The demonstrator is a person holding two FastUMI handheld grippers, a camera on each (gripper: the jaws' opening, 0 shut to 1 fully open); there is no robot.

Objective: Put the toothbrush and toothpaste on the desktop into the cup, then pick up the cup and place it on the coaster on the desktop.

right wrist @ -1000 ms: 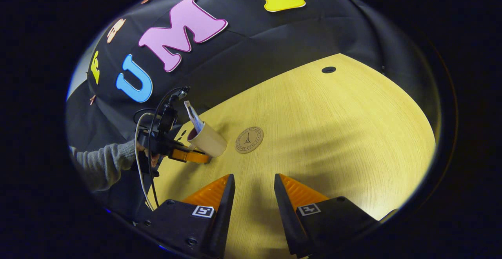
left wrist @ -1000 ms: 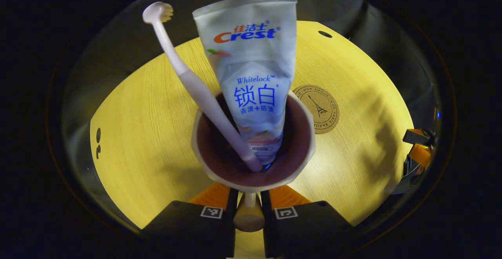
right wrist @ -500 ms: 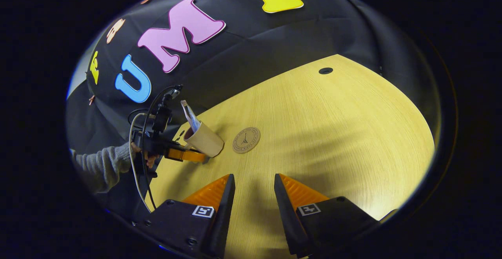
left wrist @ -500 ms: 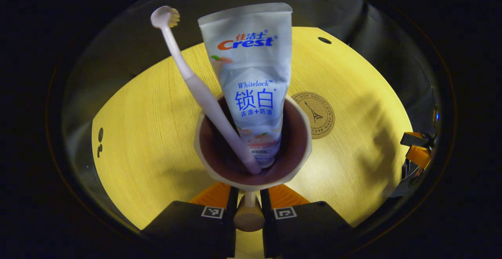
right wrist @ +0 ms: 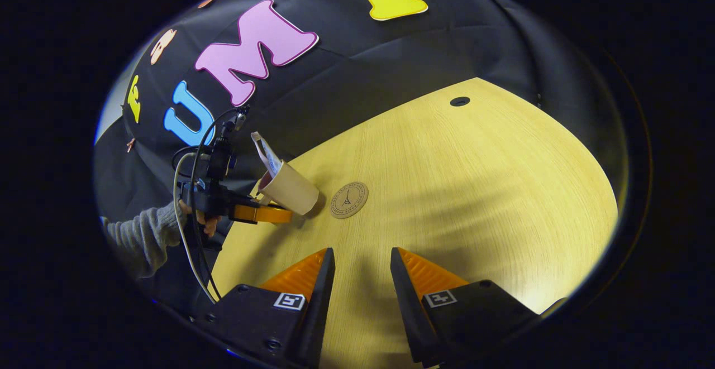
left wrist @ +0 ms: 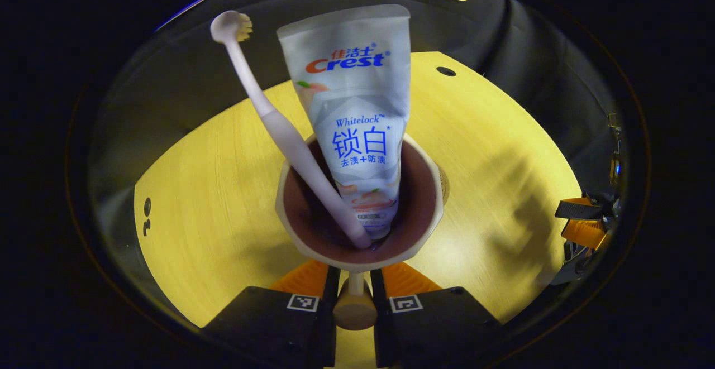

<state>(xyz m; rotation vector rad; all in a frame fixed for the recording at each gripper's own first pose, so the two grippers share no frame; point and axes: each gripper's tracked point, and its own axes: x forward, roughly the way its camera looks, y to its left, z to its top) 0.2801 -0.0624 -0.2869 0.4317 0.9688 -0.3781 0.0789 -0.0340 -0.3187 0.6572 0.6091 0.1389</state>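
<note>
Cup (left wrist: 357, 257): cream outside, dark brown inside; I hold it by its handle, lifted off the counter and tipped, as my right claw view shows it (right wrist: 287, 188).
Toothbrush (left wrist: 279, 129): pale pink, standing in the cup, leaning to the left, its head up against the dark booth wall (left wrist: 167, 78).
Toothpaste (left wrist: 357, 112): white tube, cap down in the cup, just right of the toothbrush and touching it low down.
My left claw (left wrist: 354, 288): both fingers are closed in on the cup's handle (left wrist: 354, 307), which sits pinched between them. In my right claw view this claw (right wrist: 262, 212) is at the left, with a hand (right wrist: 195, 218) in a grey sleeve (right wrist: 139, 235) behind it and cables running off it.
Coaster (right wrist: 348, 200): round, tan, flat on the counter, just right of the lifted cup. In my left claw view a sliver of it (left wrist: 443, 182) peeks past the cup's right rim.
Counter (right wrist: 475, 190): light wood grain, with a small dark hole (right wrist: 460, 101) near its far edge.
My right claw (right wrist: 362, 279): fingers apart, nothing between them, hovering over the bare counter well away from the cup. It shows at the right edge of my left claw view (left wrist: 586, 224).
</note>
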